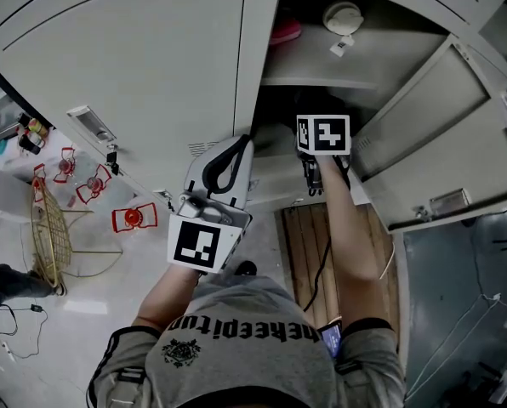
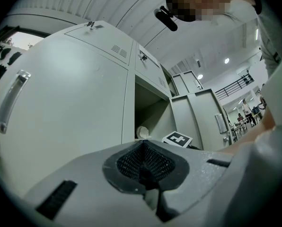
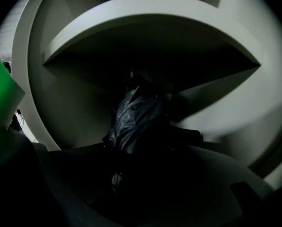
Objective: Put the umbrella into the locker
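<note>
The dark folded umbrella point(image 3: 136, 119) shows only in the right gripper view, its crumpled fabric rising from between the jaws inside the locker's shadowed lower compartment point(image 3: 84, 98). My right gripper point(image 3: 131, 174) looks shut on the umbrella, though the view is very dark. In the head view only its marker cube point(image 1: 323, 134) shows, reaching into the open locker point(image 1: 275, 113) under the shelf point(image 1: 321, 79). My left gripper point(image 1: 241, 143) hangs in front of the closed locker door point(image 1: 134, 66). It is shut point(image 2: 143, 167) with nothing in it.
The open locker door point(image 1: 441, 143) swings out to the right of my right arm. A white round object point(image 1: 343, 15) and a pink item point(image 1: 285, 31) lie above the shelf. A gold wire basket point(image 1: 51, 236) and red items point(image 1: 134, 218) sit on the floor at left.
</note>
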Motion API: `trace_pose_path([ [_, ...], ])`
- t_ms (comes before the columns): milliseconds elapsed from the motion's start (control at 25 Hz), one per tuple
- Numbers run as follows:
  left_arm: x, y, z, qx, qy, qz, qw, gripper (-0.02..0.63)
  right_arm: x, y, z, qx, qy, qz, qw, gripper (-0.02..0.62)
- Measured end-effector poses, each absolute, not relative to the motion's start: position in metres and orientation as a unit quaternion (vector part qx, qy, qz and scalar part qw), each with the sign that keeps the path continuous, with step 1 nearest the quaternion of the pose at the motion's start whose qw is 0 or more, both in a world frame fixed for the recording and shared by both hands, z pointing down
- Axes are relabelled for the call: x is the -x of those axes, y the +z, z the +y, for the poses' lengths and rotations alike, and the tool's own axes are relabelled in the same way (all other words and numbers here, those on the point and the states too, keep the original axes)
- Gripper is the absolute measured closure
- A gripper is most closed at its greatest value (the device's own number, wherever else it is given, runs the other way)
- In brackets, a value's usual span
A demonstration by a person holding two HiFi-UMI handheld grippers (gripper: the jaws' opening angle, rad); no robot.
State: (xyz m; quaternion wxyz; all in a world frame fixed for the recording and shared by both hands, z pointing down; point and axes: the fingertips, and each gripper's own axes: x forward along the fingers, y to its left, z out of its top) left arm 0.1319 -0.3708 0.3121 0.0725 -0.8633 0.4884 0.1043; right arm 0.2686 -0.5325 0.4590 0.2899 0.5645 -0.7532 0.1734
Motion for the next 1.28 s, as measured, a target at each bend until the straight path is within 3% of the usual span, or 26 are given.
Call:
trace_pose_path([
  [1280,-0.133,0.321,-0.389,0.851,0.083,0.513,0.074,0.603,-0.263,0.464,-0.576,-0.556,0.173,-0.766,0.272,0.337],
])
